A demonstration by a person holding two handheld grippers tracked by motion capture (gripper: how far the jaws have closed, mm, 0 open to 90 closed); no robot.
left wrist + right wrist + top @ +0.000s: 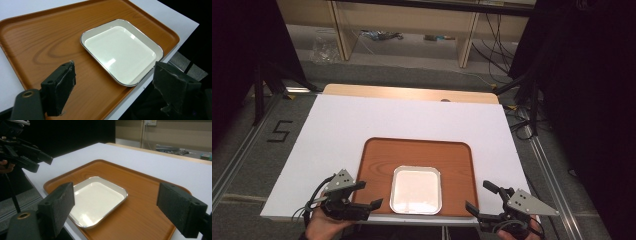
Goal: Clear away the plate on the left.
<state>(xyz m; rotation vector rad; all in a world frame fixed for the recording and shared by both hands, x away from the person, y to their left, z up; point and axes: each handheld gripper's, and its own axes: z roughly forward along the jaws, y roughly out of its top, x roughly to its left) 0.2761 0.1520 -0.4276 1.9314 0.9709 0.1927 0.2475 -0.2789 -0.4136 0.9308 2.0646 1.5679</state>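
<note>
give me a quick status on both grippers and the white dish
Left gripper open, off the tray's left near corner. Right gripper open, off its right. White dish empty, flat on the wooden tray. Nothing in the way.

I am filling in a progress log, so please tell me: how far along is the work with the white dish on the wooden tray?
Done: the white dish sits on the wooden tray, near its front edge. In hand: nothing; the left tongs and the right tongs are both open beside the tray, touching neither. Left: any grasp or move of the dish or tray has not begun.
</note>
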